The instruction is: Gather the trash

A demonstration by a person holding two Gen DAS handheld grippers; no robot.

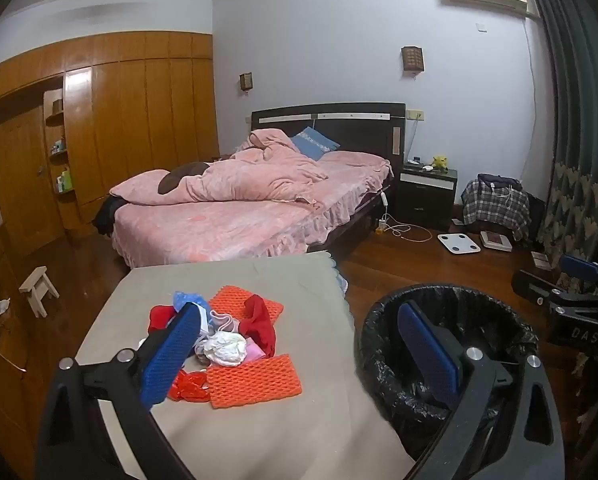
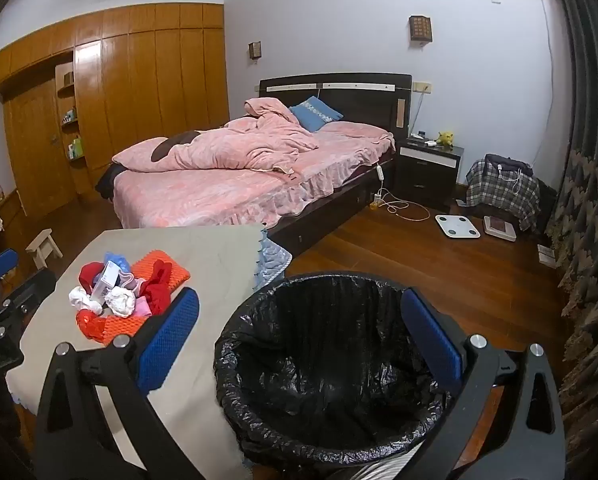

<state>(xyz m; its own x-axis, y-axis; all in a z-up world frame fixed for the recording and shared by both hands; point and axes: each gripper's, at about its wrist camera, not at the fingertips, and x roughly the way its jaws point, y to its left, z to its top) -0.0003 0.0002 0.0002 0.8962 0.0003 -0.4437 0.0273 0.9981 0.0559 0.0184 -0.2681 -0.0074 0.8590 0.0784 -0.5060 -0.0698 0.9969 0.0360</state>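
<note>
A pile of trash (image 1: 227, 336) lies on the grey-clothed table (image 1: 259, 432): orange foam nets (image 1: 255, 380), red plastic (image 1: 259, 320), crumpled white paper (image 1: 225, 350) and a blue bag. My left gripper (image 1: 299, 308) hovers open just short of the pile, empty. A bin with a black liner (image 1: 383, 344) stands right of the table. In the right wrist view my right gripper (image 2: 299, 296) hangs open and empty above the bin (image 2: 235, 344), whose liner looks empty. The trash pile (image 2: 119, 296) lies to its left, with a white box (image 2: 106, 283) on top.
A bed with pink bedding (image 1: 219, 220) stands beyond the table. A small wooden stool (image 1: 39, 288) is on the floor at left, by the wardrobe (image 1: 119, 128). A nightstand (image 1: 427, 192), a white scale (image 1: 459, 243) and a plaid-covered heap (image 1: 495, 204) sit near the curtain (image 1: 579, 160).
</note>
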